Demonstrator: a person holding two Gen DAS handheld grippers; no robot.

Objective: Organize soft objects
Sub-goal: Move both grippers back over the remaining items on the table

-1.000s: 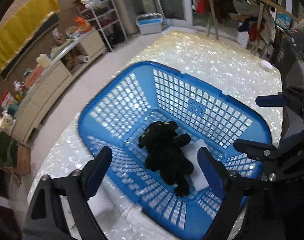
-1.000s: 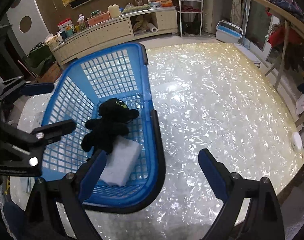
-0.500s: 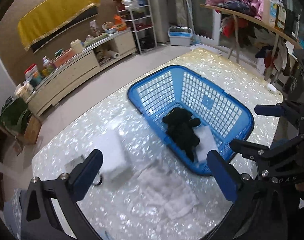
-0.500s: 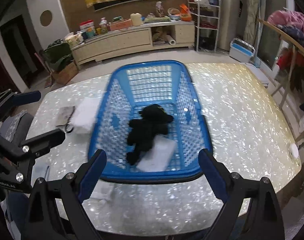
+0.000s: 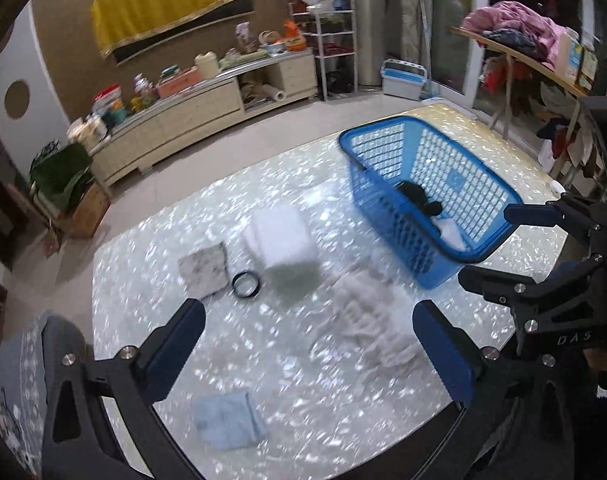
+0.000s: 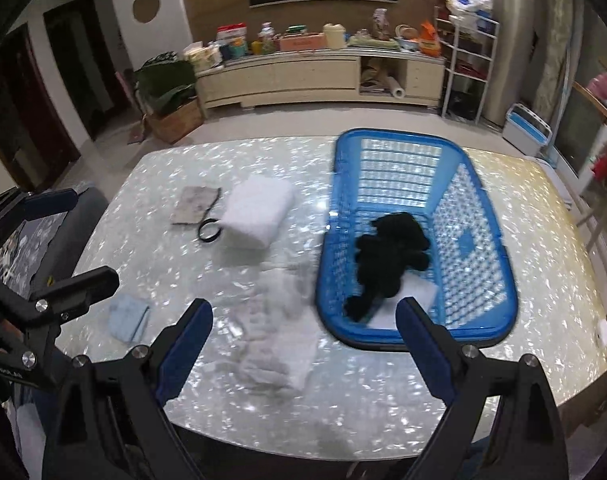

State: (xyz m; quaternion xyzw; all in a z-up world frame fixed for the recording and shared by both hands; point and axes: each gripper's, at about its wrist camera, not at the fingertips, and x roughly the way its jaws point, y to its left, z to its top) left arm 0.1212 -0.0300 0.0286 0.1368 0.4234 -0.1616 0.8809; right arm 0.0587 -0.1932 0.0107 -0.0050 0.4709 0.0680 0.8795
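- Your left gripper (image 5: pixel 309 346) is spread wide with nothing in it, hanging above the shimmery table (image 5: pixel 343 412).
- Your right gripper (image 6: pixel 303 330) is released too, jaws wide apart and empty.
- The blue basket (image 6: pixel 499 248) sits ahead and to the right of your right gripper, with the black plush toy (image 6: pixel 387 256) lying on a white foam pad (image 6: pixel 417 294) inside.
- Ahead of the left gripper: a folded white towel (image 5: pixel 281 236), with a black ring (image 5: pixel 246 285) and a grey square pad (image 5: pixel 203 266) just beside it.
- A crumpled white cloth (image 5: pixel 371 320) lies between the left fingers, and a light-blue cloth (image 5: pixel 227 422) sits near the left one.
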